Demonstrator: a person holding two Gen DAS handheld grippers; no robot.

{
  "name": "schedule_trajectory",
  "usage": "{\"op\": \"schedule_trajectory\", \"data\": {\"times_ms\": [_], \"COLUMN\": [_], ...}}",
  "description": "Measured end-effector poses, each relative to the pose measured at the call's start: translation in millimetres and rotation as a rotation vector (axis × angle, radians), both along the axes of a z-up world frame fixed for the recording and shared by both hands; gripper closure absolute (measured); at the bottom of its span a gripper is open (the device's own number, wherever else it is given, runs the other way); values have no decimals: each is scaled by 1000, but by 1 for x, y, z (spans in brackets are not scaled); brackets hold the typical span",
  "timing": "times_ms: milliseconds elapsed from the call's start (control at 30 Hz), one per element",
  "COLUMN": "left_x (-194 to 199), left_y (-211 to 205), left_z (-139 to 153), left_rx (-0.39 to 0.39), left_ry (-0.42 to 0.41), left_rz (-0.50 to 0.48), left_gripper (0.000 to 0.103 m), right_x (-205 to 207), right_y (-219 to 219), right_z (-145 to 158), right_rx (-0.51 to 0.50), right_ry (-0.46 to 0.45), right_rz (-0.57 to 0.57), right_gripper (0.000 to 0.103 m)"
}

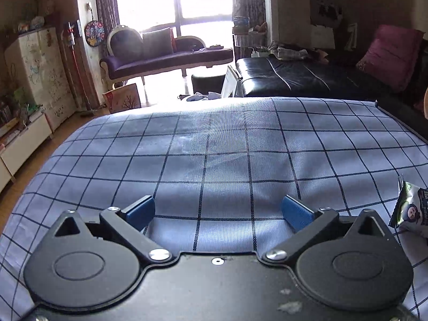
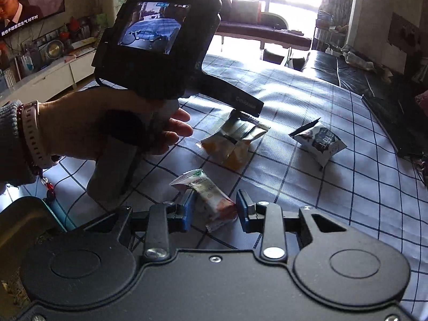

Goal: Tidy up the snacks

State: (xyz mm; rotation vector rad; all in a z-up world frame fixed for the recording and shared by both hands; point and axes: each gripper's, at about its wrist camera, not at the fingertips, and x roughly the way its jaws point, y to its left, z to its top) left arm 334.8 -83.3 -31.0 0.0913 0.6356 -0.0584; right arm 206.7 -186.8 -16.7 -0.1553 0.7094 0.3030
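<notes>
- In my left wrist view the left gripper (image 1: 218,211) has its blue pads spread wide at the bottom of the frame, with only the checked tablecloth (image 1: 214,144) between them; it holds nothing.
- At the right edge of that view a white-and-dark snack packet (image 1: 413,208) lies on the cloth, beside the right-hand finger but clear of it.
- In my right wrist view the right gripper (image 2: 215,208) sits at lower centre with its jaws at a middling width, and a white-and-orange snack bar (image 2: 211,198) lies slanted between the pads. The pads look close against its wrapper, yet I cannot tell whether they press it.
- Above the bar, mid-frame, a gold-and-orange packet (image 2: 232,144) lies flat on the cloth; the other gripper's dark fingertip sits just at its top edge.
- Right of centre, the white-and-dark packet (image 2: 319,140) rests apart from the others.
- The person's left hand (image 2: 88,131) fills the left of this view, gripping the handle, with a watch strap and red beads at the wrist.
- A teal-rimmed tin (image 2: 29,222) shows at the lower left corner.
</notes>
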Motion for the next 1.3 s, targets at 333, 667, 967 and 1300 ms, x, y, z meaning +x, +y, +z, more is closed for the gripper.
{"op": "schedule_trajectory", "data": {"times_ms": [333, 667, 967, 1300], "left_x": [-5, -3, -3, -3], "left_y": [8, 10, 10, 10], "left_z": [-4, -5, -5, -5], "left_rx": [-62, -62, -61, -62], "left_ry": [1, 1, 0, 1], "left_rz": [-4, -5, -5, -5], "left_gripper": [0, 0, 0, 0], "right_x": [3, -1, -3, -1], "right_y": [-1, -5, -7, -8], "right_z": [-1, -1, 2, 1], "right_rx": [-4, 2, 38, 60], "right_ry": [-10, -11, 4, 7], "right_rz": [-43, -75, -89, -102], "right_gripper": [64, 68, 70, 70]}}
